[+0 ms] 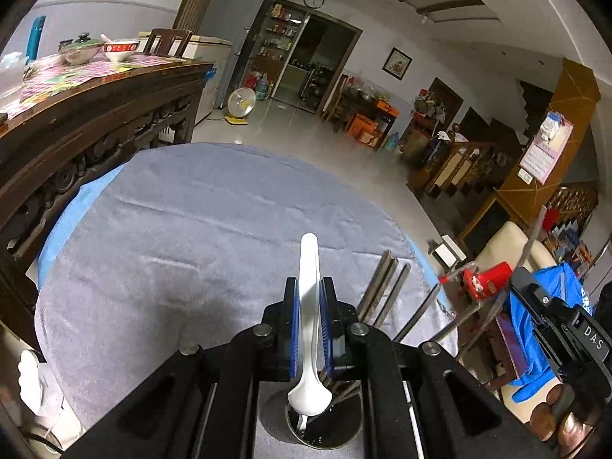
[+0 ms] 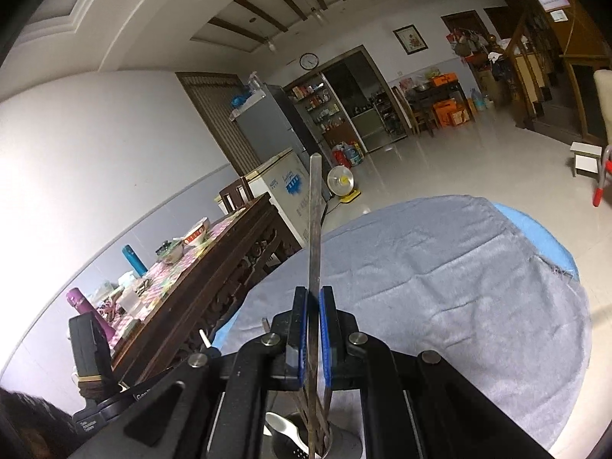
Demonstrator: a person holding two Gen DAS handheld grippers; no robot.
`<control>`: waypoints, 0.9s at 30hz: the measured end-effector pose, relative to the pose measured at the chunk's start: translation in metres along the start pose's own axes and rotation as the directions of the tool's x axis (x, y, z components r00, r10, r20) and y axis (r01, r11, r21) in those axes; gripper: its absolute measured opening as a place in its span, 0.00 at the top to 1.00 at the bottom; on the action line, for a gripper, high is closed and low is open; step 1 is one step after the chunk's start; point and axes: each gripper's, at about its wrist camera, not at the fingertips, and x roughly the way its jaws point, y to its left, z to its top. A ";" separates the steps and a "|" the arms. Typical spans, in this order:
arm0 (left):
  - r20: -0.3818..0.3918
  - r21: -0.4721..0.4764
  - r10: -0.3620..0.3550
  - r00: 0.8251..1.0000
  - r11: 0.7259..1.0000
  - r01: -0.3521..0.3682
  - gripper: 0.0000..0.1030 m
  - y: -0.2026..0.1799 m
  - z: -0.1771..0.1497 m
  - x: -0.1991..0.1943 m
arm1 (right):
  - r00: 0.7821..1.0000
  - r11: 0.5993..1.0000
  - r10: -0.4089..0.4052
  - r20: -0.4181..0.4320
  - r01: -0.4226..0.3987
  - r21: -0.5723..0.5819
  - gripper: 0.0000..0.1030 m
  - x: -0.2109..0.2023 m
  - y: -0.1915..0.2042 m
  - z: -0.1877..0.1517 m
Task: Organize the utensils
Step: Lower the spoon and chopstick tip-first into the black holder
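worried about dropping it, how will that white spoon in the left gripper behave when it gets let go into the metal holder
The white spoon looks glossy and rigid, likely ceramic or hard plastic, so it may slip between the left gripper pads. Its bowl hangs just above the metal holder, so a release should drop it in. If ceramic, it could chip.

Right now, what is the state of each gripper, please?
Left gripper: closed on the white spoon, bowl end over the metal utensil holder.
Right gripper: closed on one dark chopstick.
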 end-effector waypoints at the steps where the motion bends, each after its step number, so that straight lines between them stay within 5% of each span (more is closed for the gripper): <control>1: 0.008 0.010 0.006 1.000 1.000 -0.006 0.90 -0.001 -0.003 0.000 | 1.000 1.000 -0.005 0.002 0.005 -0.008 0.93 0.000 0.002 -0.004; 27: 0.009 0.099 0.018 1.000 0.995 -0.019 0.90 -0.017 -0.026 0.006 | 0.996 0.979 -0.070 0.047 0.078 -0.190 0.93 0.015 0.031 -0.045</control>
